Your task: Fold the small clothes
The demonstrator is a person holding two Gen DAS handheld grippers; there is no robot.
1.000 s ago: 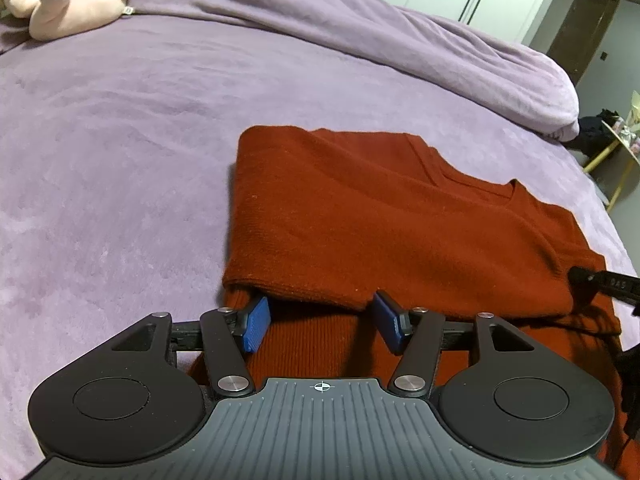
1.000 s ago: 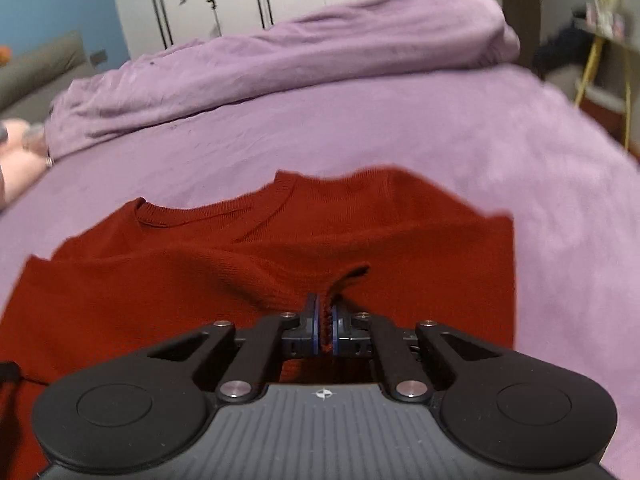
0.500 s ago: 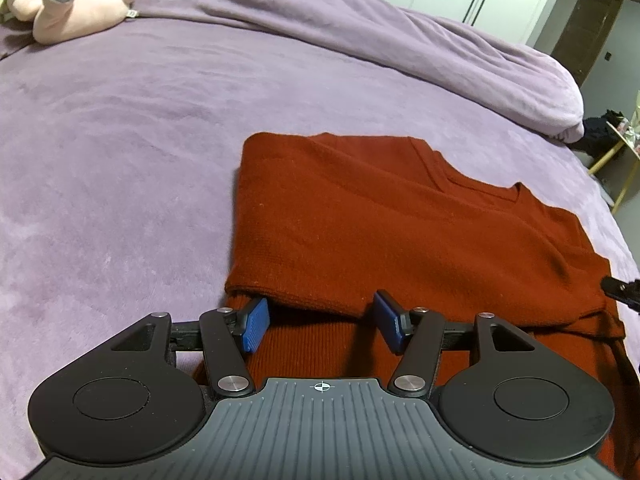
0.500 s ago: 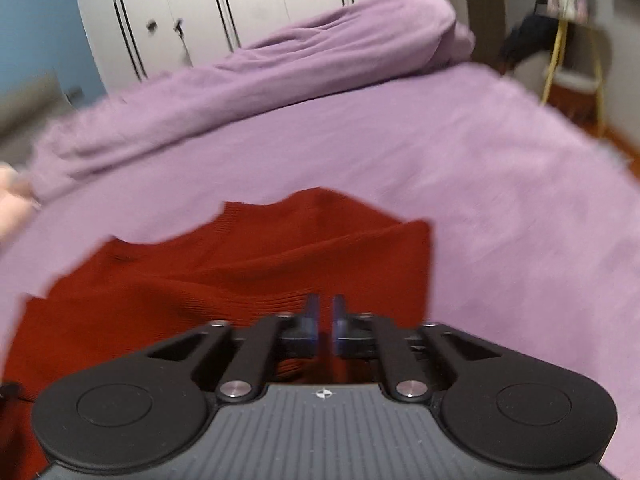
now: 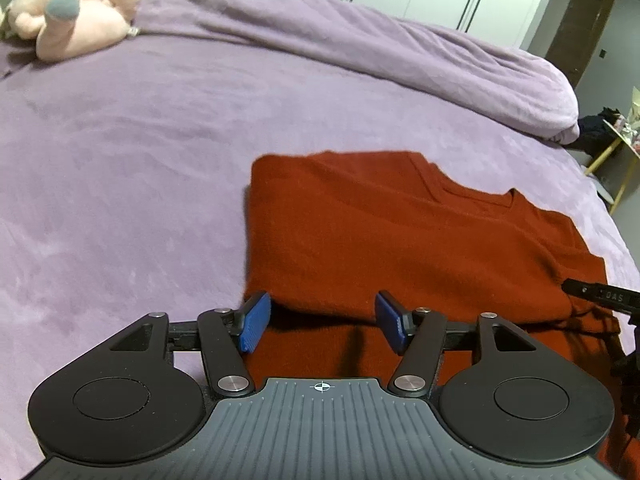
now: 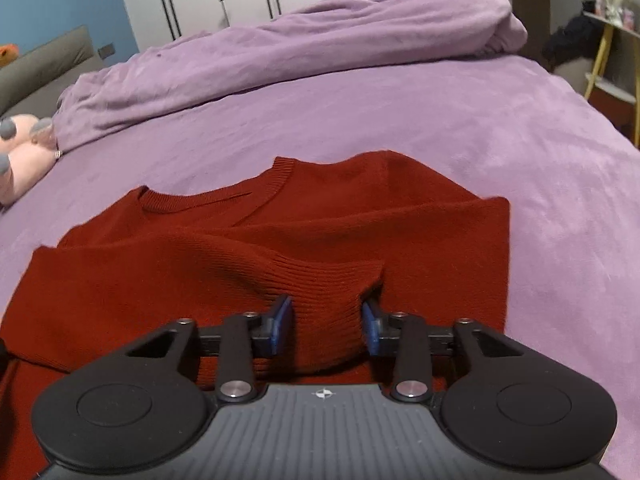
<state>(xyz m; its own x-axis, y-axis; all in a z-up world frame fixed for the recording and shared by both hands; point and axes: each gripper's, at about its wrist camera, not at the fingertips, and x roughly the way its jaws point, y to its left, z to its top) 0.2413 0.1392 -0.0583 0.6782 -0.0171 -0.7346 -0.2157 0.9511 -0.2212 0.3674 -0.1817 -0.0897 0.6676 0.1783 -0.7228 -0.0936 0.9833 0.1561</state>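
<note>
Since the rust-red knit sweater (image 5: 384, 240) lies on the purple bed (image 5: 120, 168) with one side already turned in over the body, we judge the fold roughly half done: from the left wrist view its left edge runs straight and doubled, the neckline (image 6: 208, 200) shows at the far end, and a sleeve or side panel lies across the front with its ribbed cuff toward us. In the right wrist view that ribbed end sits between the fingers of our right gripper (image 6: 326, 324), which stand parted on either side of it rather than pressed together, so we read them as released, or at most loosely straddling the cloth. Our left gripper (image 5: 322, 322) is likewise spread wide, its blue pads just at the folded flap's near edge and holding nothing. What seems left is the bottom-to-top fold, since the hem reaches down under both tools, and perhaps some smoothing. Farther out lie the bunched purple duvet (image 5: 360, 40) and a pink plush toy (image 5: 68, 20) near the head of the bed.
</note>
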